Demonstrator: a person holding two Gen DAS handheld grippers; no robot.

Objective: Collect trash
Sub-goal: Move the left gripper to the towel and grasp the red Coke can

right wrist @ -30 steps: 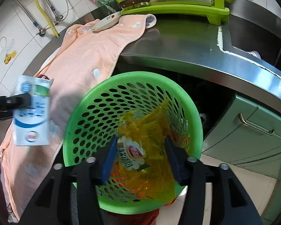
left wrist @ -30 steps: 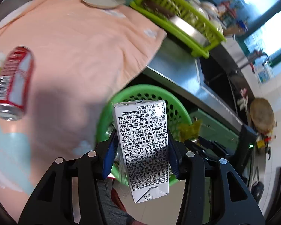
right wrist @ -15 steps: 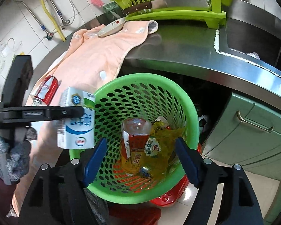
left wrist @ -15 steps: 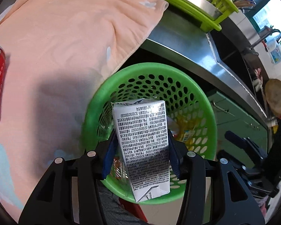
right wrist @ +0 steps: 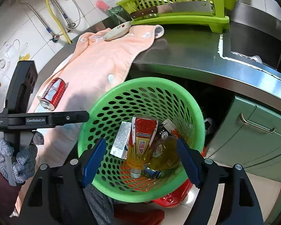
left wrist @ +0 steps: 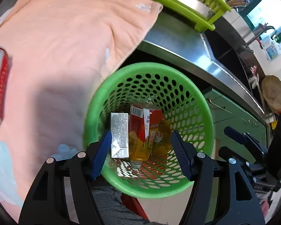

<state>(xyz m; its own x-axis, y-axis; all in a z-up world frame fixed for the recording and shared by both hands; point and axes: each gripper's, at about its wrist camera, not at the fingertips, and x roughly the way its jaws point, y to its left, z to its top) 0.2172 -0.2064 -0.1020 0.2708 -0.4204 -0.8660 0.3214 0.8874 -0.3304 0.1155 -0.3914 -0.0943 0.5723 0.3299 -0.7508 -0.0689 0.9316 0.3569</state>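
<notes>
1. The left wrist view looks straight down into the green basket point(left wrist: 149, 69), and only here does the far right of the kitchen show: the sink's tap and a bright window.
2. The right wrist view alone shows the tiled wall with its pipes, the cleaver on the lime dish rack point(right wrist: 179, 16), and a gloved hand point(right wrist: 18, 155) gripping the left tool's handle.
3. The left gripper point(left wrist: 140, 150) has just been opening; its blue pads stand apart, nothing pressed between them.
4. The milk carton point(left wrist: 119, 135) now lies inside the basket, below the left gripper, leaning beside the red-labelled bottle point(left wrist: 144, 129).
5. The right gripper point(right wrist: 140, 161) hangs spread wide over the basket, empty, the bottle and yellow wrapper point(right wrist: 164, 155) below it.
6. The red can point(right wrist: 52, 93) lies on the peach towel point(right wrist: 103, 63), left of the basket, well apart from both tools.
</notes>
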